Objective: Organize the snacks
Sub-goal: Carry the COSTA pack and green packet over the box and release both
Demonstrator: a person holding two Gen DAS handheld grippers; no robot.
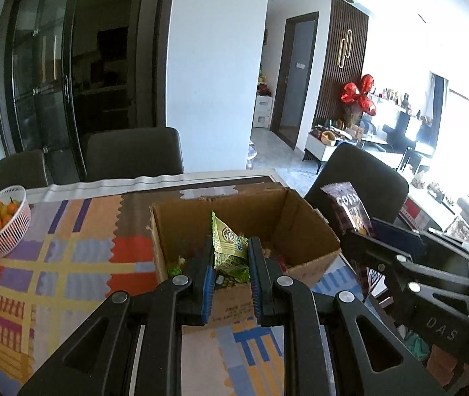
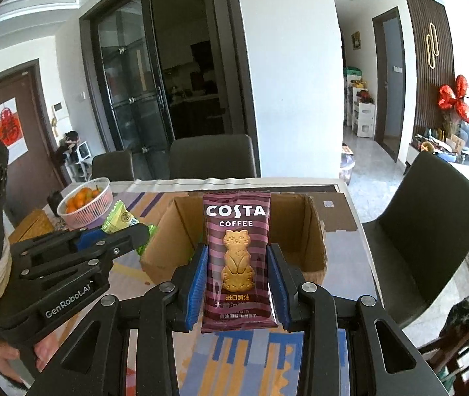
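My left gripper (image 1: pixel 231 257) is shut on a green snack packet (image 1: pixel 228 247) and holds it over the near edge of an open cardboard box (image 1: pixel 300 211) with several snacks inside. My right gripper (image 2: pixel 237 264) is shut on a maroon Costa Coffee biscuit packet (image 2: pixel 237 257), upright, just in front of the same box (image 2: pixel 313 227). In the left wrist view the right gripper (image 1: pixel 363 231) holds that packet (image 1: pixel 350 208) to the right of the box. In the right wrist view the left gripper (image 2: pixel 129 231) holds the green packet (image 2: pixel 119 219) at the box's left.
A white basket of oranges (image 1: pixel 2 221) stands at the table's left; it also shows in the right wrist view (image 2: pixel 86 203). A colourful patterned cloth (image 1: pixel 53 264) covers the table. Dark chairs (image 1: pixel 134 153) stand behind, another (image 2: pixel 429 224) at the right.
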